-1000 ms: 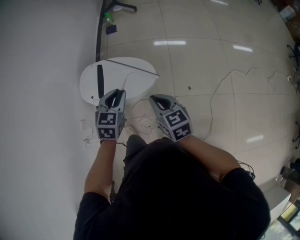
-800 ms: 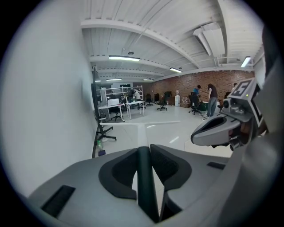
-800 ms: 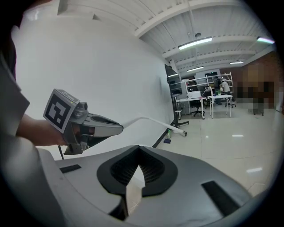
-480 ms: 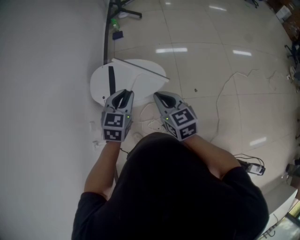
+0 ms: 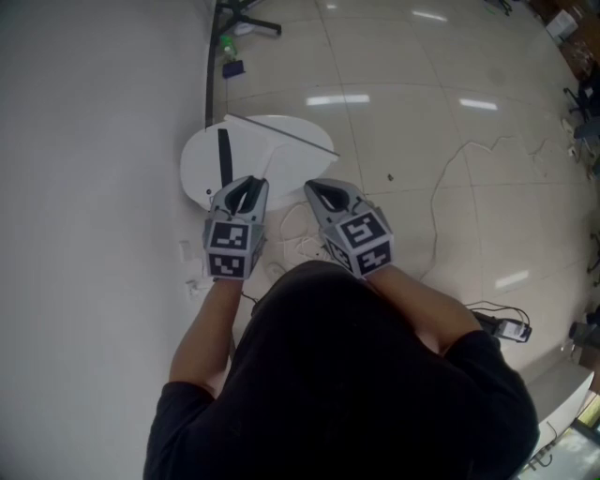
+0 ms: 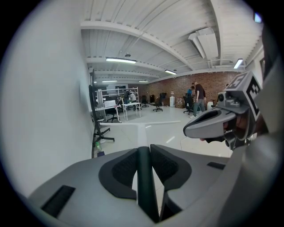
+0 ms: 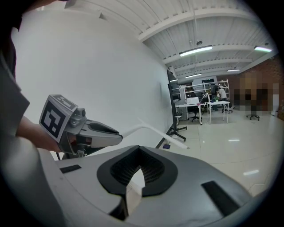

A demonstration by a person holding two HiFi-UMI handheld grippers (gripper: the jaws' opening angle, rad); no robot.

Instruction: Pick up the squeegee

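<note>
My left gripper (image 5: 247, 186) is shut on the squeegee's dark handle (image 6: 144, 177), which runs straight between its pads (image 6: 122, 170). Ahead of the jaws a pale shaft leads to the long white crossbar (image 6: 146, 125), a thin line in the head view (image 5: 281, 136). From the right gripper view the crossbar (image 7: 159, 133) juts out past the left gripper (image 7: 119, 137). My right gripper (image 5: 322, 189) hangs just right of the left one, apart from the squeegee. Its jaws stand a narrow gap apart (image 7: 138, 153) and I see nothing held between them.
A large white wall panel (image 5: 94, 187) fills the left, on a black stand (image 5: 239, 14) with a green bottle (image 5: 228, 44) beside it. A white rounded plate (image 5: 281, 169) lies on the floor ahead. Cables (image 5: 441, 197) and a small device (image 5: 506, 328) lie to the right.
Both grippers have shifted a little forward and up together, the left one still closed on the handle. The small device on the floor has come into view at the right.
</note>
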